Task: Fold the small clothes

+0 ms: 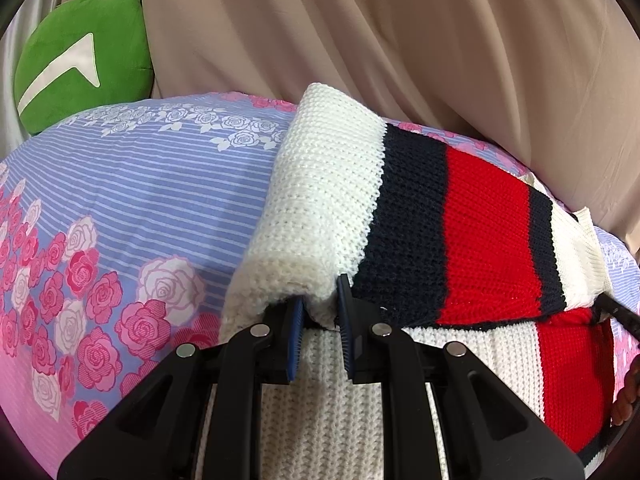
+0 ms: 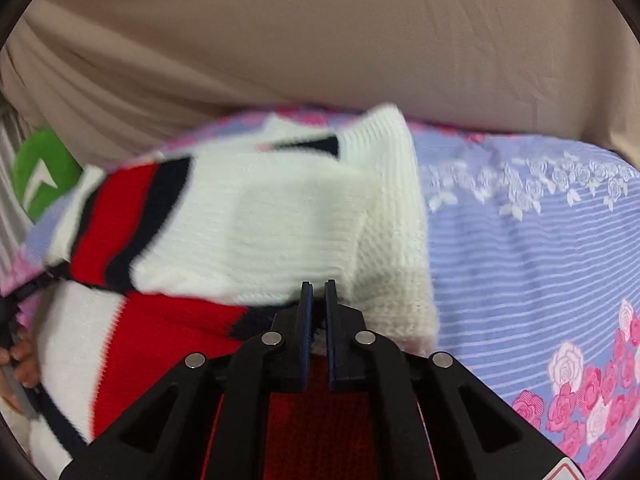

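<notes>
Left tongs [image 1: 320, 304] pinch my folded white, navy and red knit sweater's [image 1: 460, 216] cream edge; right tongs [image 2: 319, 292] closed, holding nothing I can make out.

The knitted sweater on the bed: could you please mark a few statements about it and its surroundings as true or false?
1. The sweater has white, navy and red stripes. True.
2. The left gripper pinches a white fold of the sweater. True.
3. The bedsheet is plain grey. False: it is lilac-striped with pink and white roses.
4. A green cushion sits at the bed's far edge. True.
5. The right gripper stands wide open. False: its jaws are nearly together at the sweater's near edge.
</notes>
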The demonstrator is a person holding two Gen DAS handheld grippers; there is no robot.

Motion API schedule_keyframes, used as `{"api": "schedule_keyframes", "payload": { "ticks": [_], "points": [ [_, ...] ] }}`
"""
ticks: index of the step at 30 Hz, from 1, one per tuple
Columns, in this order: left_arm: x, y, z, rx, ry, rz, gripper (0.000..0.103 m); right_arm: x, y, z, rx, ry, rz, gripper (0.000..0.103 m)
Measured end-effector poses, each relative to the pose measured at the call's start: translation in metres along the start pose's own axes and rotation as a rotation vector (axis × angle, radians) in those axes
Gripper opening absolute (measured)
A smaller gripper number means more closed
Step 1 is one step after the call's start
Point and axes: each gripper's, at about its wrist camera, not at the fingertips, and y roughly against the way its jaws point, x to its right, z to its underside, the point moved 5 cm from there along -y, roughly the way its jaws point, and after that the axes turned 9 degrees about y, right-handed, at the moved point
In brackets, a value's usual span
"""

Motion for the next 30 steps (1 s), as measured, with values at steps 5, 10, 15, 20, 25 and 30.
{"api": "schedule_keyframes", "payload": {
  "ticks": [5,10,15,20,25,30],
  "points": [
    [0.000,0.000,0.000,-0.001,0.003,0.002,0.016,0.013,0.017,0.005,0.011,-0.052,-0.033,0.008],
    [-0.001,0.003,0.001,-0.002,0.020,0.056,0.025,-0.005,0.065,0.029,0.038,-0.051,-0.038,0.022],
    [-0.008,0.032,0.016,0.016,-0.013,0.045,0.040,-0.001,0.118,0.080,0.055,-0.079,-0.041,0.036],
    [-0.028,0.084,0.057,-0.062,-0.024,0.080,0.058,0.014,0.162,0.148,0.037,-0.167,-0.052,0.046],
    [-0.061,0.139,0.111,-0.150,0.003,0.124,0.069,0.011,0.192,0.221,-0.007,-0.223,-0.106,0.057],
    [-0.079,0.177,0.166,-0.231,0.082,0.225,0.073,-0.018,0.206,0.266,-0.017,-0.268,-0.228,0.058]
  ]
}}
